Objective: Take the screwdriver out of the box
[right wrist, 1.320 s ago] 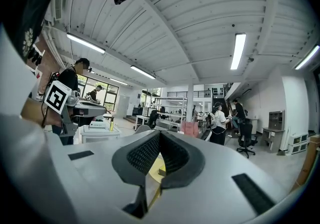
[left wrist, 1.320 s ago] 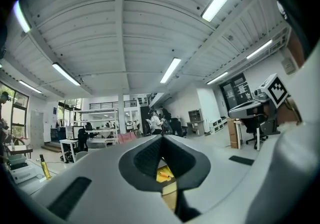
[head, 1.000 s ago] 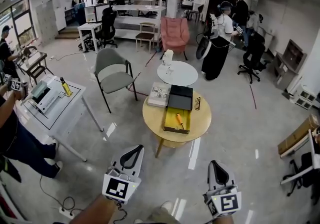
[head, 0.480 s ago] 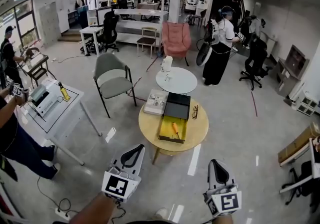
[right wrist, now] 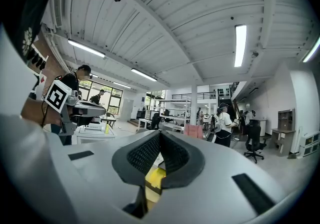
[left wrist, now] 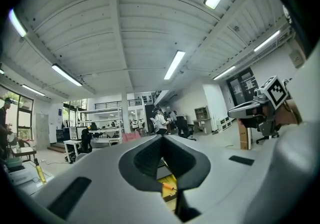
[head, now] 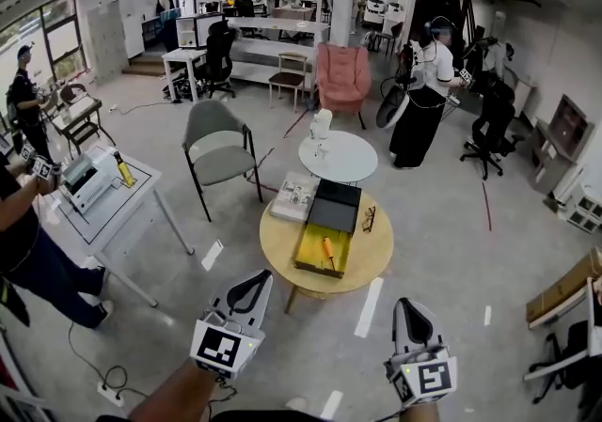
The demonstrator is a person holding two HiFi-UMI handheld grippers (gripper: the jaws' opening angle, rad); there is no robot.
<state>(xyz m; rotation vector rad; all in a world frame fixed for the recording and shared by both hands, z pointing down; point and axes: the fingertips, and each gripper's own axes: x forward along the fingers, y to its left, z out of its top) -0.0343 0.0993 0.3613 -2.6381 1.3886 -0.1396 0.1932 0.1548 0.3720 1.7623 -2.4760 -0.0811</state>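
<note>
On a round wooden table [head: 372, 251] lies an open box [head: 311, 254] with a yellow inside and a black lid [head: 337, 206] folded back. An orange-handled screwdriver [head: 328, 249] rests in the box. My left gripper [head: 252, 282] and right gripper [head: 412, 309] hover over the floor short of the table, both pointing toward it, both shut and empty. In the left gripper view the left gripper [left wrist: 162, 139] frames the screwdriver [left wrist: 167, 186] far beyond its closed tips. The right gripper [right wrist: 160, 136] shows the yellow box [right wrist: 154, 179] beneath its tips.
A booklet [head: 296, 196] and glasses [head: 369, 217] lie by the box. Beyond stand a small white round table [head: 357, 162], a grey chair [head: 218, 143] and a pink armchair [head: 341, 77]. A white table [head: 127, 209] and a person's arm [head: 19, 195] are at left.
The wooden table with the box has drawn closer to both grippers in the head view. Both grippers stay shut and level.
</note>
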